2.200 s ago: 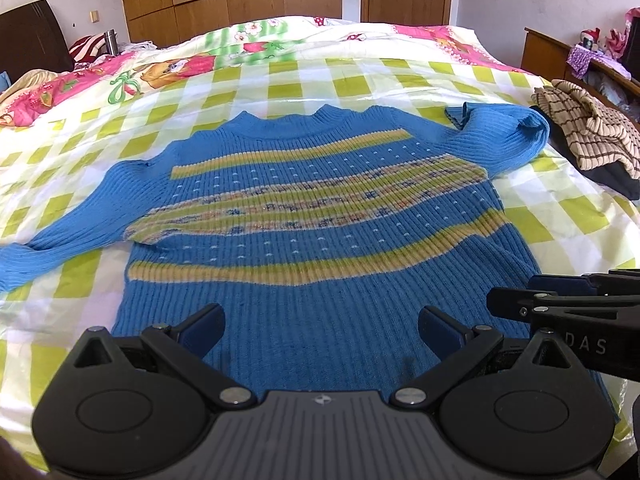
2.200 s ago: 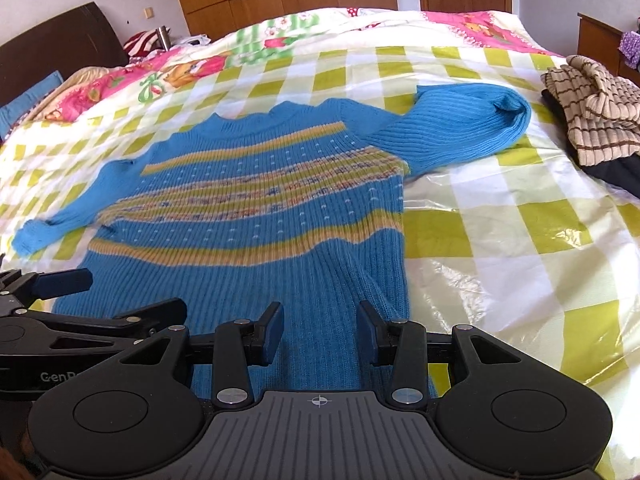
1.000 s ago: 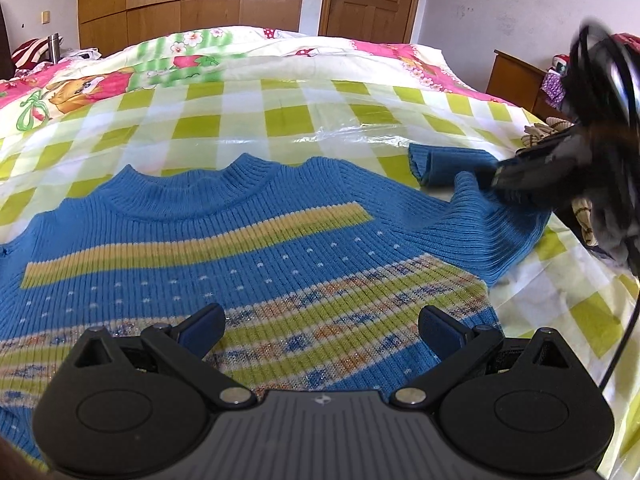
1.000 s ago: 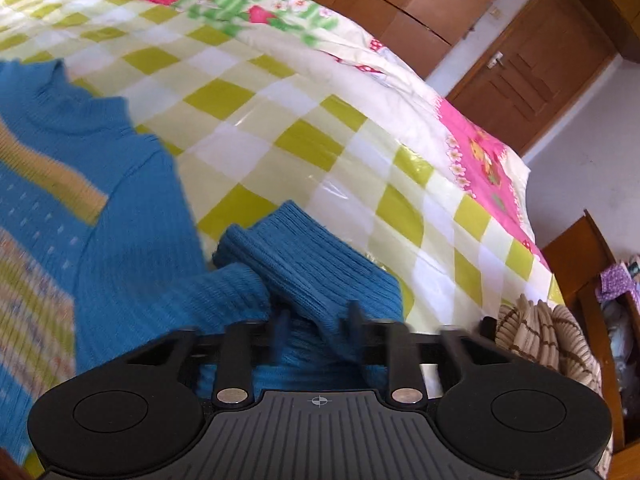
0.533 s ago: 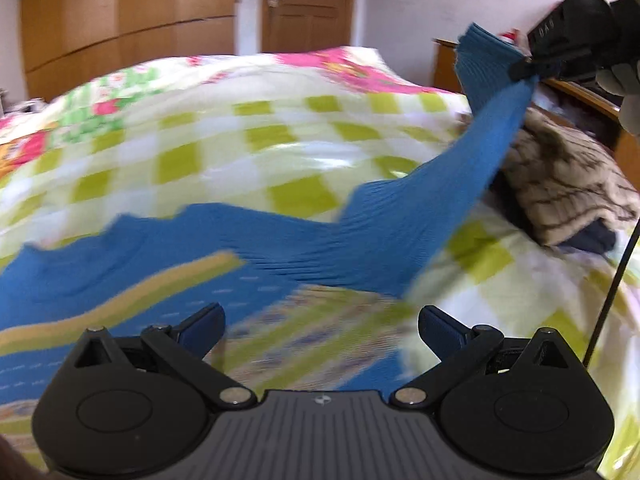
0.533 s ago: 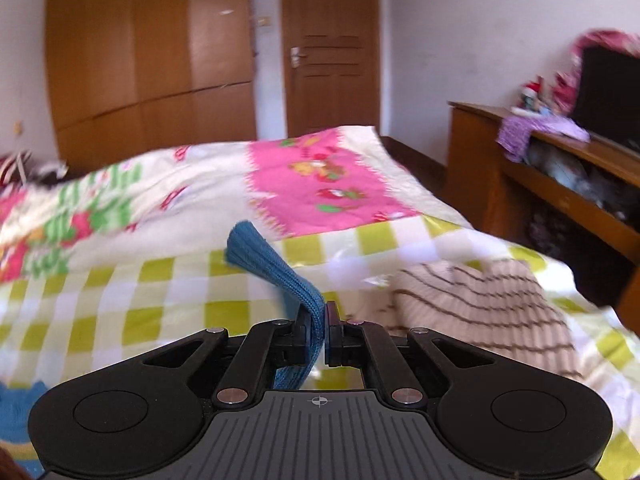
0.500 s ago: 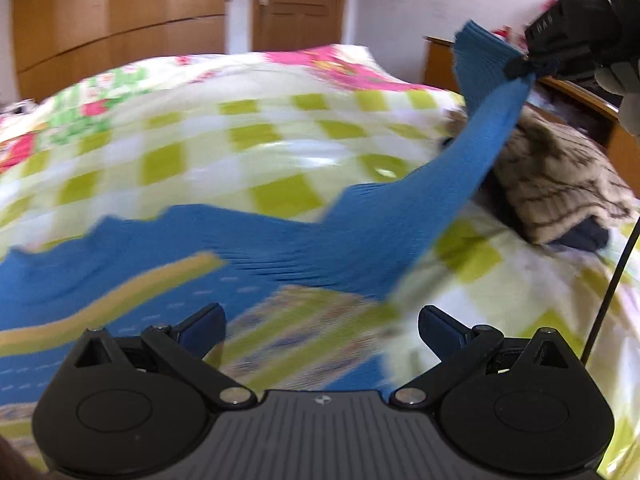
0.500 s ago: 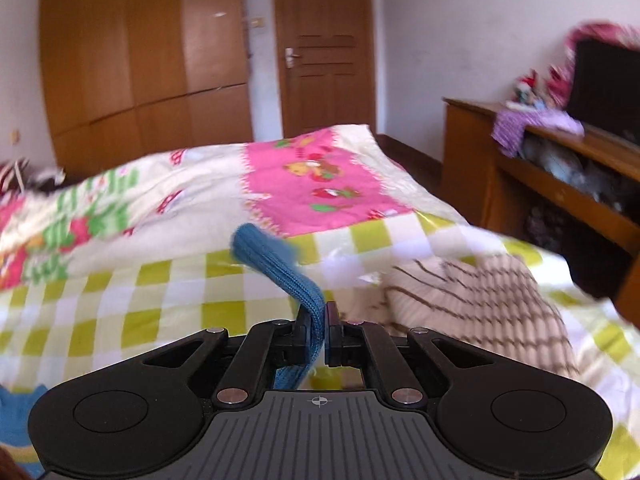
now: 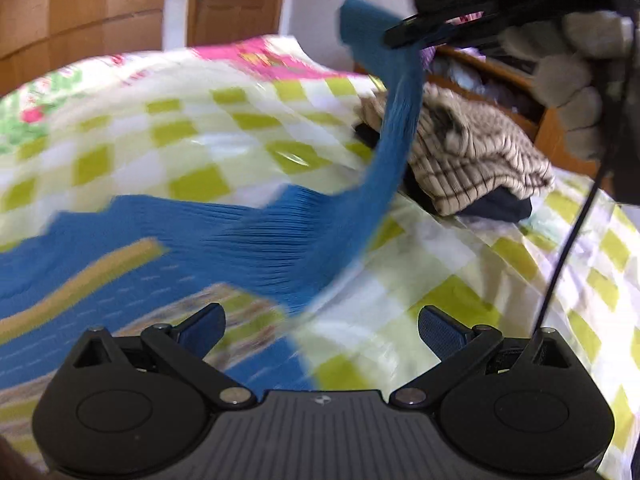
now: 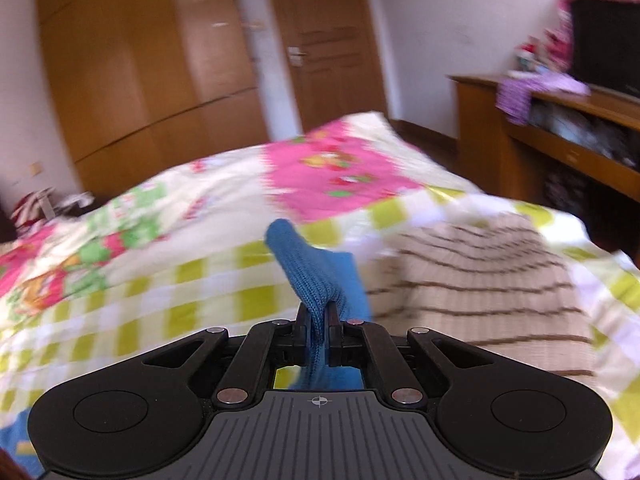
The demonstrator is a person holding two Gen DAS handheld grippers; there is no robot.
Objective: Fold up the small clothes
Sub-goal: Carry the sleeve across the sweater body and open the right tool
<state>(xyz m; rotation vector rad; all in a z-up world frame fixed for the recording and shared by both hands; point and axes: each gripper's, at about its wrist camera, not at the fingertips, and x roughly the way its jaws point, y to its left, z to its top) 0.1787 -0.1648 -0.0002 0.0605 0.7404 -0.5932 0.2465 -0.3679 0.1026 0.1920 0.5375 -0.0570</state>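
Observation:
A blue knit sweater (image 9: 120,264) with yellow stripes lies on the checked bedspread (image 9: 200,128). Its right sleeve (image 9: 396,128) is stretched up and to the right, off the bed. My right gripper (image 10: 319,322) is shut on the sleeve's cuff (image 10: 308,272), which pokes out past the pads. In the left wrist view that gripper (image 9: 420,26) shows at the top right, held by a gloved hand (image 9: 572,80). My left gripper (image 9: 320,326) hovers open above the sweater's shoulder, with nothing between its fingers.
A pile of folded clothes, a brown-striped knit (image 9: 472,156) on top of a dark garment (image 9: 500,206), sits at the bed's right edge. A wooden cabinet (image 10: 560,148) stands beyond it. Wardrobes and a door (image 10: 328,48) stand behind the bed.
My right gripper has risen with the sleeve's cuff pinched in it, pulling the sleeve up and taut. My left gripper has drifted right over the sweater, still open.

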